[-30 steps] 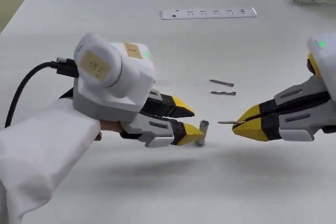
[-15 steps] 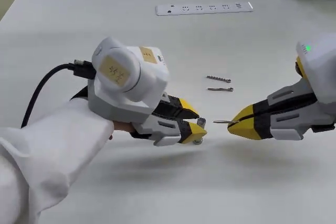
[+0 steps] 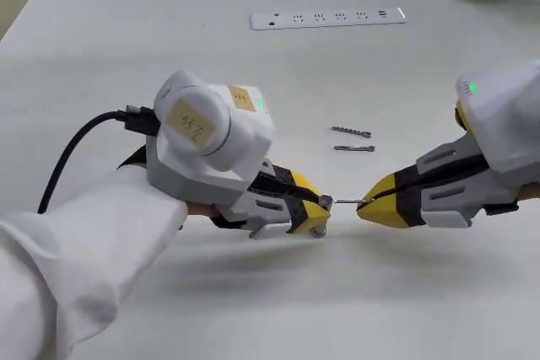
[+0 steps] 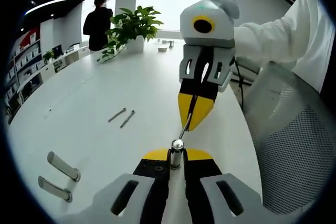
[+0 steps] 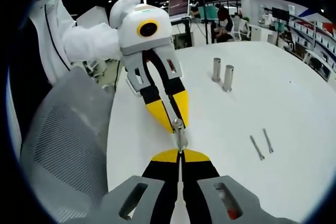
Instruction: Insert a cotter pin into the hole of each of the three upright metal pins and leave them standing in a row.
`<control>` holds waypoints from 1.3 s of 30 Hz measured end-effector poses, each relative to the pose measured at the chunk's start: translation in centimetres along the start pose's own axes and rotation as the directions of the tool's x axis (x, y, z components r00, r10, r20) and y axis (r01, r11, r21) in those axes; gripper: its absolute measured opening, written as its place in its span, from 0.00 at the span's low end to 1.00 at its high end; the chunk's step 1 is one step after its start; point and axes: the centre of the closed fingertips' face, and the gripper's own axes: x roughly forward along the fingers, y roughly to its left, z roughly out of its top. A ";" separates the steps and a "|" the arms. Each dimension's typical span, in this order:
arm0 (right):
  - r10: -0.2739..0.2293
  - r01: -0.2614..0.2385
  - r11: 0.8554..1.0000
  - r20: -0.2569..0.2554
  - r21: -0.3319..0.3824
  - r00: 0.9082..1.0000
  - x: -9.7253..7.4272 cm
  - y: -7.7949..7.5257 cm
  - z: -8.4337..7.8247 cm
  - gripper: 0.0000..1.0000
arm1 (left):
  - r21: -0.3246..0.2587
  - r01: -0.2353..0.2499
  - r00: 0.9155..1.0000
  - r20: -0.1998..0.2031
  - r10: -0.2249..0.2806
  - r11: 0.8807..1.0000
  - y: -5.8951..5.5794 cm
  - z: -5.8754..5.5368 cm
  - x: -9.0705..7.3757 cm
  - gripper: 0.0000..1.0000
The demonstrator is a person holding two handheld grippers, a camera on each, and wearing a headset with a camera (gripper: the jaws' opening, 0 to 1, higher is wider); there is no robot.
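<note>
Change: a second ago we saw a clear gap between the cotter pin and the metal pin; that gap has closed, and the left gripper, then loose about the metal pin, now has it clamped.
Left gripper (image 3: 314, 212): jaws closed onto the metal pin (image 3: 324, 205), which stands upright on the bench (image 3: 253, 292) with its head just above the yellow tips.
Right gripper (image 3: 364, 208): jaws pinched together on the cotter pin (image 3: 348, 201), held level, its free end pointing at the metal pin.
Contact: the cotter pin's tip meets the metal pin just under its head. We cannot tell whether it has entered the hole or only rests on the wall.
Other two metal pins (image 5: 216, 70): standing side by side, well apart from the work, holes bare as far as we can see.
Spare cotter pins (image 3: 352, 131): two, lying near each other on the bench beyond the grippers.
Stage: first insertion of three, by our reckoning.
Risk, misalignment: if the hole is turned off the cotter pin's line, a push would skid the tip off the round shank or bend its thin legs.
Risk, tipping: a sideways shove could twist the metal pin in the left jaws and leave it leaning.
Risk, slip: the right jaws hold only the cotter pin's tail, so resistance may drive it back between them.
</note>
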 end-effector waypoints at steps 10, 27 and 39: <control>0.017 -0.017 0.999 -0.011 -0.028 1.000 0.6 0.0 0.0 0.00 | -0.008 -0.004 1.000 -0.003 0.004 1.000 0.1 -0.2 -0.1 0.06; 0.049 -0.056 0.994 -0.074 -0.097 0.996 1.9 0.3 0.1 0.00 | -0.008 -0.003 1.000 -0.009 0.003 1.000 -0.2 -0.3 0.1 0.06; 0.050 -0.072 0.974 -0.106 -0.217 0.993 2.6 0.3 0.6 0.00 | -0.011 -0.007 1.000 -0.013 0.007 1.000 -0.1 -0.3 0.2 0.06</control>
